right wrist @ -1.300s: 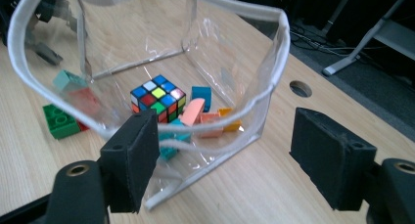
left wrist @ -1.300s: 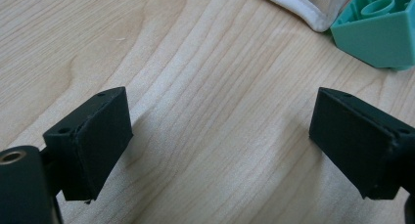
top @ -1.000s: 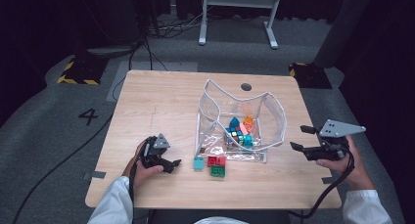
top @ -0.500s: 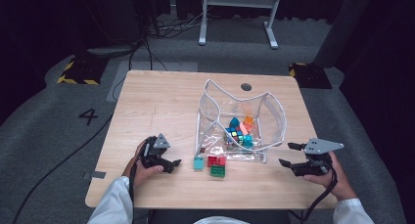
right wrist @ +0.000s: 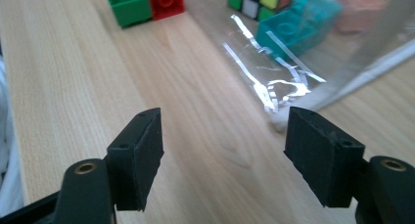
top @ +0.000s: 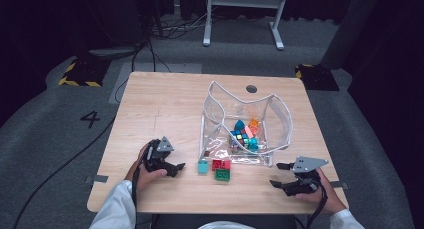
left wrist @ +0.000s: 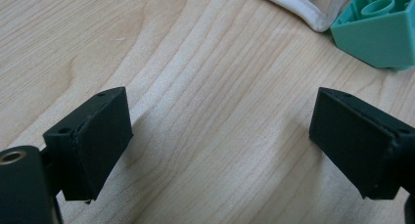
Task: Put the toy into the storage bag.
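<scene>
Nearest you, your left gripper (top: pixel 175 168) rested low on the table (top: pixel 165 104), jaws spread wide with nothing but bare wood grain between them. Your right gripper (top: pixel 280 175) lay near the front right corner of the table, jaws likewise apart and empty; they had just been narrowing slightly.

Between the two grippers stood a teal brick (top: pixel 202 166), and just beside it a red brick (top: pixel 220 164) with a green brick (top: pixel 223 175) touching it on the near side. All three sat on the wood, just outside the front edge of the clear pouch (top: pixel 280 124). In the left gripper view the teal brick (left wrist: pixel 379 31) lay ahead of the jaws, close to the pouch's white-bound edge.

The clear pouch stood open at mid-table, holding a puzzle cube (top: pixel 238 137) and several teal and orange blocks. The table surface was pale, unmarked wood with a round grommet (top: pixel 251 89) near its far edge.

Beyond the table, grey carpet covered the floor, marked with a numeral 4 (top: pixel 91 119) at left. Black-and-yellow hazard tape (top: pixel 77 81) edged a base at the far left, cables (top: pixel 170 29) trailed across the floor, and a white frame (top: pixel 242 11) stood against the dark background.
</scene>
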Motion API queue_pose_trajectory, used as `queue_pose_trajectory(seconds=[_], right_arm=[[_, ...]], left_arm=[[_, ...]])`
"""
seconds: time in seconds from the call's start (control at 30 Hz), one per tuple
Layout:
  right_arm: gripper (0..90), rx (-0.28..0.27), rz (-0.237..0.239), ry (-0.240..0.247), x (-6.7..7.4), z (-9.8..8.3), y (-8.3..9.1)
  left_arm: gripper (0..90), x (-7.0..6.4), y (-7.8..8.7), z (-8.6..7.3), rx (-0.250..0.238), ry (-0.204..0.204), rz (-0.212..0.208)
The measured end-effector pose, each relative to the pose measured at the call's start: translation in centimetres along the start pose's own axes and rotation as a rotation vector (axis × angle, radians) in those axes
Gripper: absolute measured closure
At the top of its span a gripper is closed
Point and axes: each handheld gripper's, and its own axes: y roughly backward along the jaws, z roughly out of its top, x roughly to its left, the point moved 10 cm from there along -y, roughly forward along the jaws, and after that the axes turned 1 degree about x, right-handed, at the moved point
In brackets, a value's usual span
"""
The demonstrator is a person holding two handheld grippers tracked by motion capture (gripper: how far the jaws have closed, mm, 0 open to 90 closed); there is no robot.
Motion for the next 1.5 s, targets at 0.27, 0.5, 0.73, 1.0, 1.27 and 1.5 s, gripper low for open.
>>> queue_pose_trajectory(seconds=[0.27,0.5,0.73,1.0,1.27,1.5], right_arm=[[31.8,0.029,0.044,0.049,2.1,0.0,-2.7],[33.3,0.044,0.087,0.046,4.1,0.8,-4.3],[32.5,0.019,0.129,0.096,5.8,2.9,-6.7],[28.9,0.023,0.145,0.114,6.9,5.4,-9.6],[28.8,0.029,0.149,0.102,8.0,6.2,-10.5],[29.6,0.016,0.146,0.156,8.7,6.0,-10.2]], left_arm=[[8.8,0.0,0.0,0.0,0.000,0.000,0.000],[8.8,0.0,0.0,0.0,0.000,0.000,0.000],[8.8,0.0,0.0,0.0,0.000,0.000,-0.001],[8.8,0.0,0.0,0.0,0.000,0.000,0.000],[8.8,0.0,0.0,0.0,0.000,0.000,0.000],[8.8,0.0,0.0,0.0,0.000,0.000,0.000]])
